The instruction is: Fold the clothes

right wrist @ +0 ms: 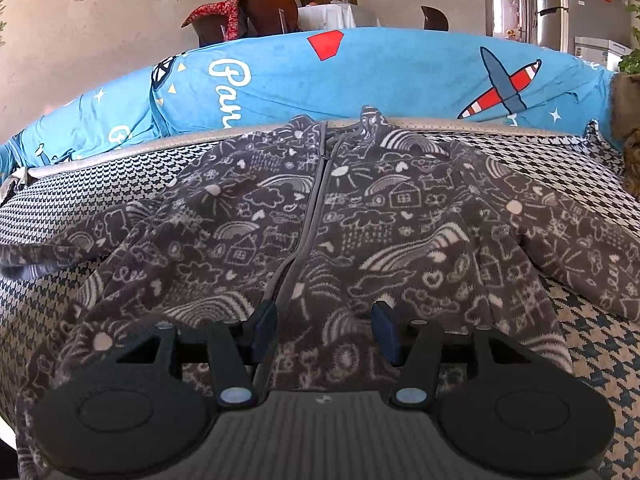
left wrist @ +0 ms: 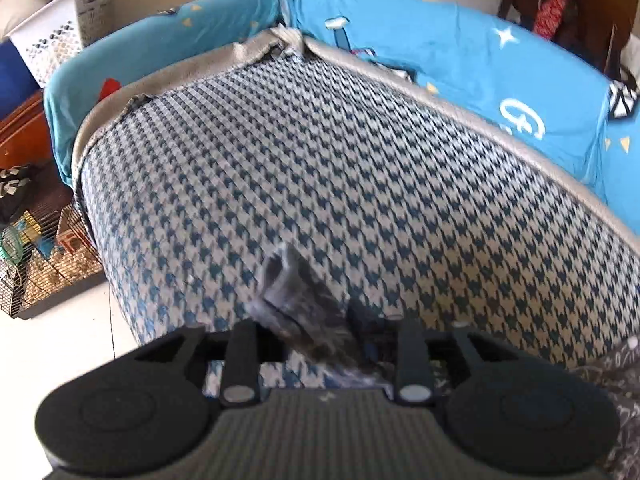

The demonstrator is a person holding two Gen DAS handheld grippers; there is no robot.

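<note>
A grey fleece jacket (right wrist: pixel 360 220) with white doodle prints lies spread, zipper up, on the houndstooth sofa seat (right wrist: pixel 80 208). Both sleeves stretch out to the sides. My right gripper (right wrist: pixel 324 320) hovers open just above the jacket's lower hem beside the zipper, and its blue pads (right wrist: pixel 264 322) hold nothing. In the blurred left wrist view my left gripper (left wrist: pixel 316 320) is shut on a bunched grey piece of the jacket, probably a sleeve end (left wrist: pixel 300 300), lifted over the seat (left wrist: pixel 320 160). More of the jacket (left wrist: pixel 624 380) shows at the lower right.
A blue printed cover (right wrist: pixel 360 72) drapes the sofa back. Left of the sofa stand a white laundry basket (left wrist: pixel 52 40) and a wire pet cage (left wrist: pixel 40 264) on the pale floor (left wrist: pixel 60 340). Behind the sofa are chairs (right wrist: pixel 268 12) and a fridge (right wrist: pixel 576 4).
</note>
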